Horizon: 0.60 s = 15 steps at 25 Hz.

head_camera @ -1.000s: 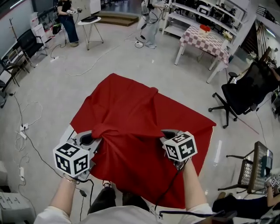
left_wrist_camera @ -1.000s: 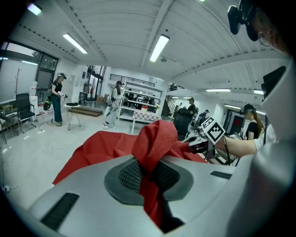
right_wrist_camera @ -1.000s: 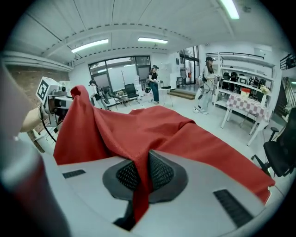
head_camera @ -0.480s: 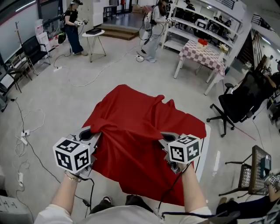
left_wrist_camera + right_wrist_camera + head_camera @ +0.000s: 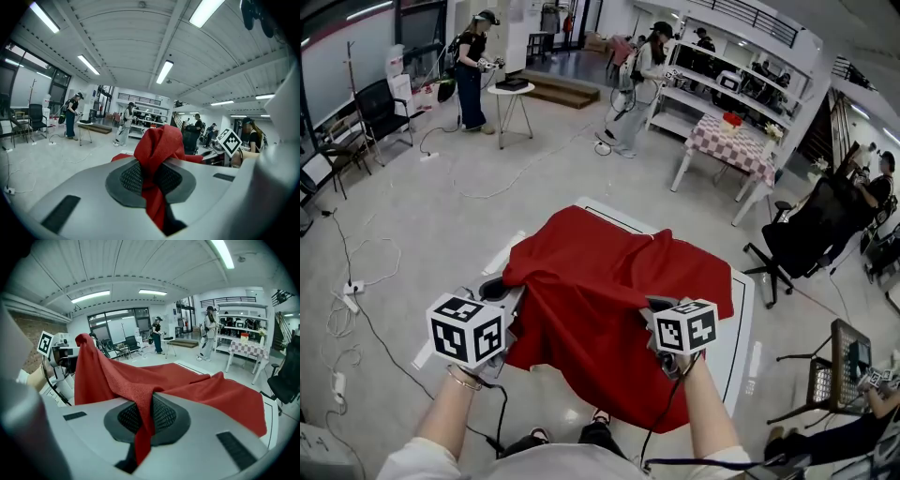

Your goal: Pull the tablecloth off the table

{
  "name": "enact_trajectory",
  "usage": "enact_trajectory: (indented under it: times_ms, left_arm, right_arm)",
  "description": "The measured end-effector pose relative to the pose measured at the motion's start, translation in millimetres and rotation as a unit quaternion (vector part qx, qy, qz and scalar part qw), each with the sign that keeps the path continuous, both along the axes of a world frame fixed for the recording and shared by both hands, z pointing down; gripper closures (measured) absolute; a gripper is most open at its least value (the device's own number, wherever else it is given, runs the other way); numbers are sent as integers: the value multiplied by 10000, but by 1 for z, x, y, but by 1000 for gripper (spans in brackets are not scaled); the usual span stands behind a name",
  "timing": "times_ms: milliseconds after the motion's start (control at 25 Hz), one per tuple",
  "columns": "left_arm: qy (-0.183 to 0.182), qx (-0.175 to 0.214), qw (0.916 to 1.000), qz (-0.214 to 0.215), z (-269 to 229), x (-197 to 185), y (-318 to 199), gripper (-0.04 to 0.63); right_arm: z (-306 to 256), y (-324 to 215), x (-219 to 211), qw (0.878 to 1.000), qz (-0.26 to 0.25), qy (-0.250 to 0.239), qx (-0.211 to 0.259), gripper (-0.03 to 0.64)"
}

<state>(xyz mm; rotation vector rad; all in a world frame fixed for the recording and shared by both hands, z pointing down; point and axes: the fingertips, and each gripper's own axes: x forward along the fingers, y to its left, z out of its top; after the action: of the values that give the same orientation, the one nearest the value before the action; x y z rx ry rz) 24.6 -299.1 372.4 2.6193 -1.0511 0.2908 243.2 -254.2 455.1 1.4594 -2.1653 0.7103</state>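
A red tablecloth (image 5: 609,300) lies bunched over the near part of a white table (image 5: 741,319), whose far edge and right side show bare. My left gripper (image 5: 508,298) is shut on a gathered fold of the cloth (image 5: 157,150) at its left near edge. My right gripper (image 5: 654,314) is shut on another fold (image 5: 140,399) at the right. Between the two grippers the cloth hangs down over the near table edge. In the right gripper view the cloth stretches away across the white table (image 5: 271,427).
A black office chair (image 5: 811,230) stands right of the table, a wire rack (image 5: 844,361) nearer right. A checkered table (image 5: 741,141) and shelves sit at the back. Several people stand far off; one is by a small round table (image 5: 511,89). Cables (image 5: 356,281) run over the floor left.
Both grippers have pulled the cloth toward me and lifted it. The cloth has slid off the far and right parts of the table, baring the white top.
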Motion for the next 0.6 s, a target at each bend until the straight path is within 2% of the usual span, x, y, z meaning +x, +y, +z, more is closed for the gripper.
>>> enact_trajectory:
  times_ms: [280,600]
  left_arm:
    - [35,46,9998,-180,-1,-66,21,551]
    - [-73,222,9965,-805,-11,-128,47,551]
  right_arm:
    - [-19,14,-61,9997,27,46,248,588]
    - [-39,18,-120,9966,-638,388,360,588]
